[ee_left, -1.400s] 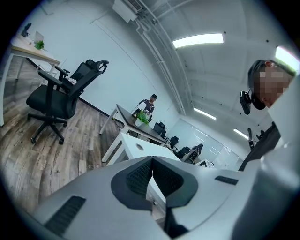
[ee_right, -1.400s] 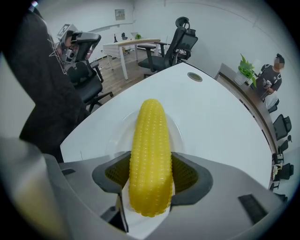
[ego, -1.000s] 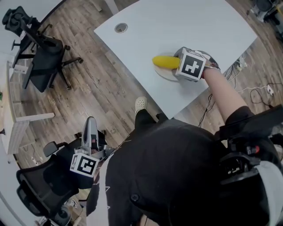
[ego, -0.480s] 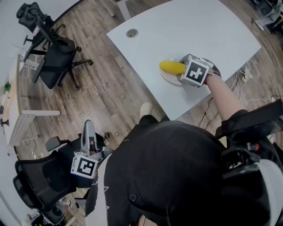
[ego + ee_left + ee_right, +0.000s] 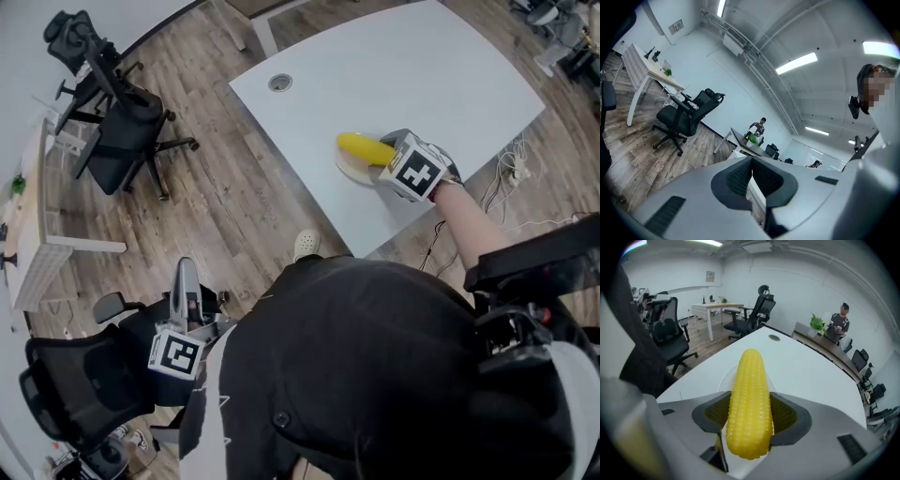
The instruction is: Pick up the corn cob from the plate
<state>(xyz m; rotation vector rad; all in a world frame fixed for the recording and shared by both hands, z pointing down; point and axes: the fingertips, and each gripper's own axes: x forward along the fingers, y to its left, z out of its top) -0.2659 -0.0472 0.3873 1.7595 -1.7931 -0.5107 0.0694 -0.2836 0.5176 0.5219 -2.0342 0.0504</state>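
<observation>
A yellow corn cob (image 5: 749,404) sits lengthwise between the jaws of my right gripper (image 5: 750,416), which is shut on it. In the head view the corn cob (image 5: 364,148) sticks out to the left of the right gripper (image 5: 394,161), over a round pale plate (image 5: 351,170) on the white table (image 5: 394,75). The plate (image 5: 723,379) shows just under the cob. My left gripper (image 5: 187,291) hangs low at my left side, far from the table, over an office chair. Its jaws (image 5: 751,177) are shut with nothing between them.
The white table has a round cable grommet (image 5: 279,82) near its far-left corner. Black office chairs (image 5: 122,141) stand on the wood floor to the left, beside a small desk (image 5: 42,225). Cables (image 5: 511,173) lie on the floor at the right. A person (image 5: 840,324) stands at a far desk.
The right gripper with the corn has shifted slightly toward the table's near edge in the head view. The left gripper has stayed by my side.
</observation>
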